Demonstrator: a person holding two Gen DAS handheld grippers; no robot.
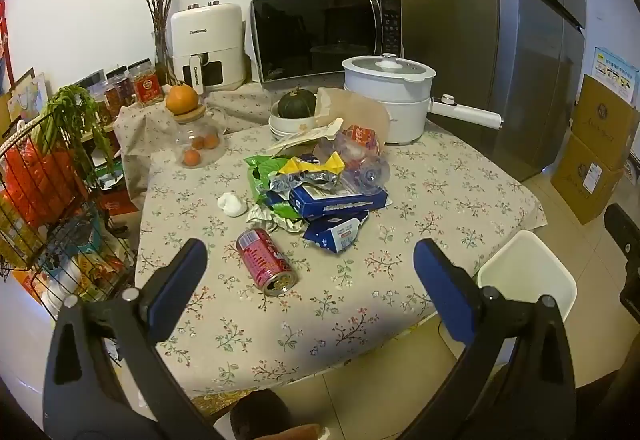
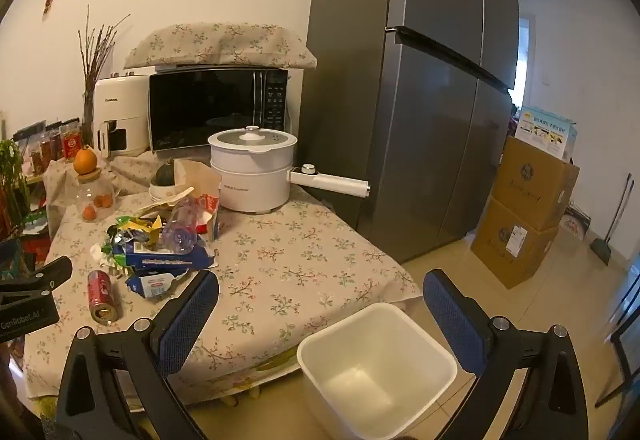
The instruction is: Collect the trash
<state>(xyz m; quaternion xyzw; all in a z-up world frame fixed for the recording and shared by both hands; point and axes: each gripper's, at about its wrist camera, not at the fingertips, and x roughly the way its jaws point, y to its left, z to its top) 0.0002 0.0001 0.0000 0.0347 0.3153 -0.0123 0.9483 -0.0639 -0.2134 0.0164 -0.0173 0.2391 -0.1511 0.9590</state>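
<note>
Both tongs are spread wide, holding nothing. Left tongs (image 1: pixel 310 264) hover over the surface (image 1: pixel 440 192) with the red can (image 1: pixel 266 262) lying between them, trash pile (image 1: pixel 316 188) just beyond. Right tongs (image 2: pixel 320 300) sit above the white bin (image 2: pixel 376 364).

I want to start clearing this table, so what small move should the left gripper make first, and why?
Probably lower the left gripper onto the red can. Its fingers are open and empty, and the can lies on its side, apart from the wrapper pile, nearest the gripper. The white bin stands empty by the table's corner.
</note>
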